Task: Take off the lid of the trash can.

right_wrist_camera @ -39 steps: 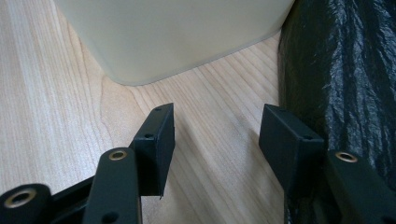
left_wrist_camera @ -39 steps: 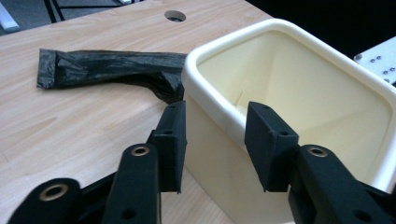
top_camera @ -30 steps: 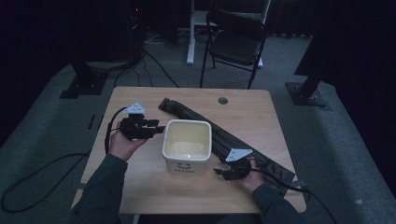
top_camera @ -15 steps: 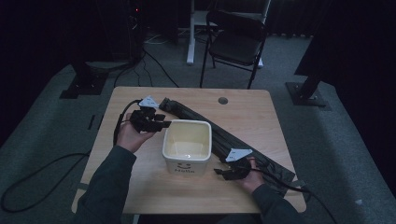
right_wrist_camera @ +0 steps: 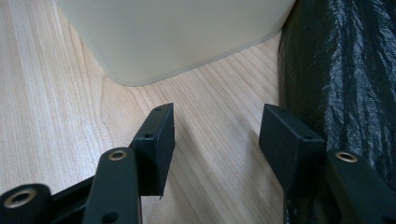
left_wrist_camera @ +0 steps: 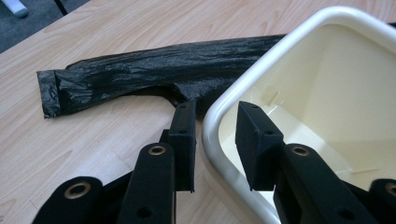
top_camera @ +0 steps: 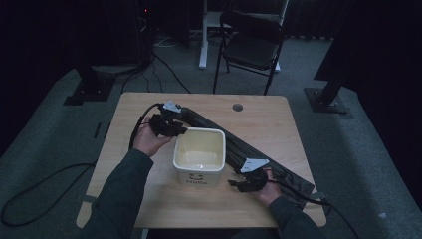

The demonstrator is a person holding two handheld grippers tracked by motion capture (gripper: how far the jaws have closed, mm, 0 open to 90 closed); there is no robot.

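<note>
- Room: dim, with grey carpet floor [top_camera: 358, 149], a black folding metal chair [top_camera: 251, 47] beyond the far edge, and dark cables trailing on the left.
- Surface: a light wood-grain rectangular table [top_camera: 278, 124] with one round cable hole near its far edge.
- Long crumpled black plastic bag [top_camera: 259, 154]: lies flat, its long axis diagonal from the far left toward the near right; it passes behind the tub, its folded end pointing far left.
- Cream square plastic tub [top_camera: 199, 157]: upright at the table's middle, open mouth up, printed side facing me.
- My left gripper [left_wrist_camera: 215, 135]: at the tub's far-left corner, straddling the rim, one jaw inside and one outside; jaws have just been closing, pads not yet pressing.
- My right gripper [right_wrist_camera: 215, 135]: jaws apart over bare wood, between tub and bag, holding nothing.
</note>
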